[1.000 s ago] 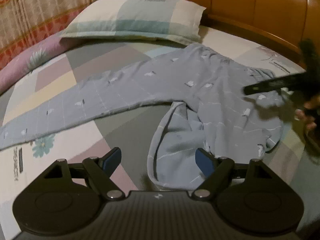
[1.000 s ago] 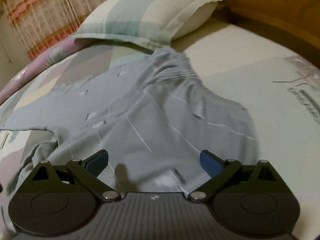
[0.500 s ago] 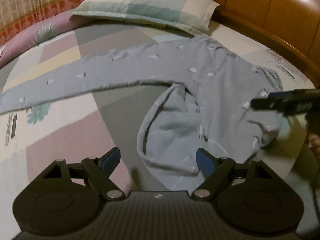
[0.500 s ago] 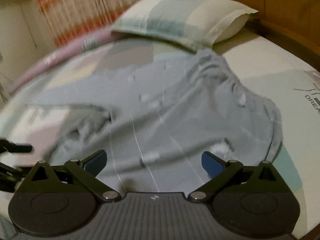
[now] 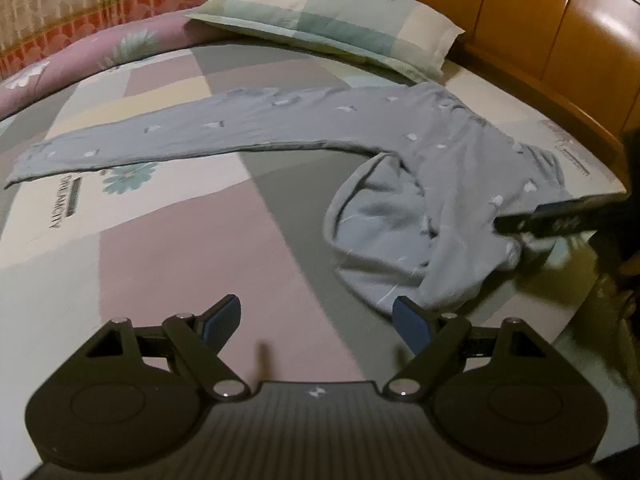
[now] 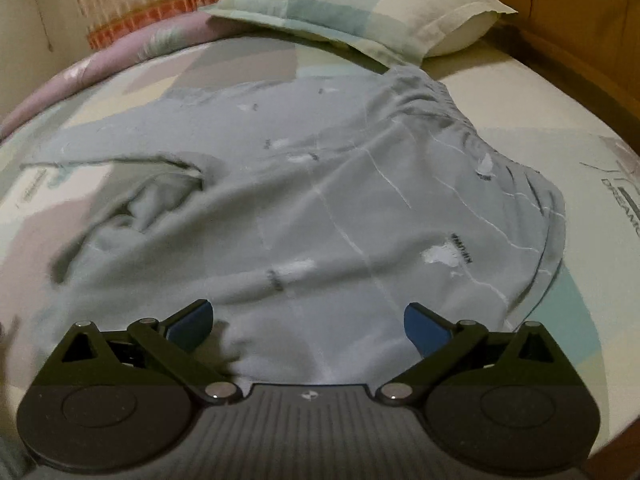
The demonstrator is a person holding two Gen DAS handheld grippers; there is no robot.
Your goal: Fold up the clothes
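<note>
Patchwork-printed cotton sheet covers one bed [image 5: 168, 264], on which everything lies. One wooden headboard [image 5: 580, 32] bounds the far side. One pair of grey-blue printed soft-knit trousers [image 5: 400, 132] lies across the bed below the pillow: one leg stretched flat toward the left, the other leg bunched and turned back on itself near the bed's edge, the elastic waistband [image 6: 436, 108] gathered at the pillow end. Judged from its drape and creases, the cloth is light, limp and not fragile; it will sag and slide unless taken by a hem, a leg cuff or the waistband corners, through both layers. One checked cream-and-teal pillow [image 5: 332, 12] lies by the headboard. Two grippers: the left gripper [image 5: 318, 318] spread wide over bare sheet, holding nothing; the right gripper [image 6: 308, 318] spread wide, empty, low over the trouser seat.
</note>
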